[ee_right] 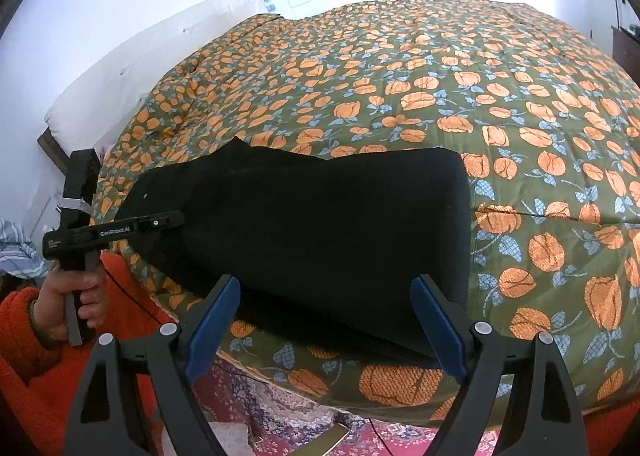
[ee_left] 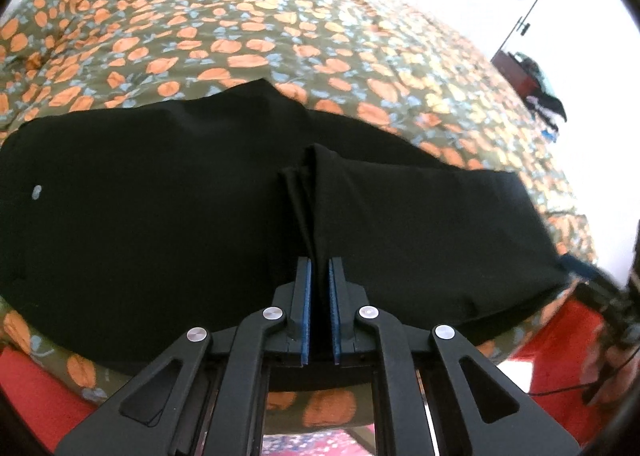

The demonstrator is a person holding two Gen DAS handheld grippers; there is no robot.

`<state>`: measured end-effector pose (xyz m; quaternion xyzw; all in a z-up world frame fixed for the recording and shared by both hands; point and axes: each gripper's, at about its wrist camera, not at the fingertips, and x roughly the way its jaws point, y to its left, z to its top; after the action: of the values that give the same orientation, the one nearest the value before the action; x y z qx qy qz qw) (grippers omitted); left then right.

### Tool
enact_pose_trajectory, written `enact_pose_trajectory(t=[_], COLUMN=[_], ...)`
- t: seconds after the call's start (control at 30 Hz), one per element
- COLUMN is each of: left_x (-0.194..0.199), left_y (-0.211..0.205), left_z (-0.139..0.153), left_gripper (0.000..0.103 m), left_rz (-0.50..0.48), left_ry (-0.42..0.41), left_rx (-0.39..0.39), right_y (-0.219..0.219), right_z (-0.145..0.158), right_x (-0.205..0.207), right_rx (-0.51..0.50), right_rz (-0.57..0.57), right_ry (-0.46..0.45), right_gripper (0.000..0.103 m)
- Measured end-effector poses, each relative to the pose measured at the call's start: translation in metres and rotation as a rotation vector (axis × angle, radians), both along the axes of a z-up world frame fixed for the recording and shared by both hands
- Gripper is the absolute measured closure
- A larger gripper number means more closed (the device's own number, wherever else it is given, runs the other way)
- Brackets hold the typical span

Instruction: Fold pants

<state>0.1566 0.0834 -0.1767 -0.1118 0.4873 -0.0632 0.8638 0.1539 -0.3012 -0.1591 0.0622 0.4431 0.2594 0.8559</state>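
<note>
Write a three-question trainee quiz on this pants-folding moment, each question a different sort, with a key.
1. True or false: the left gripper is shut on a fold of the black pants.
2. Multiple choice: the right gripper is A) clamped on the pants, B) open, holding nothing, C) out of view.
3. Fill in: the pants lie on a quilt printed with orange ____.

Key: 1 true; 2 B; 3 flowers.
</note>
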Motion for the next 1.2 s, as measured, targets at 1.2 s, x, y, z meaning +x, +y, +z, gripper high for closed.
enact_pose_trajectory(t=[1.2], left_x=[0.005], left_y=[-0.003], left_z=[-0.022], left_gripper=[0.090], left_rz=[-0.031], left_ry=[0.059], left_rx=[-0.015], right_y=[-0.041], right_z=[-0.056], right_x=[0.122], right_rx=[0.191], right_rz=[-0.225], right_ry=[0.479], right_gripper=[0.011])
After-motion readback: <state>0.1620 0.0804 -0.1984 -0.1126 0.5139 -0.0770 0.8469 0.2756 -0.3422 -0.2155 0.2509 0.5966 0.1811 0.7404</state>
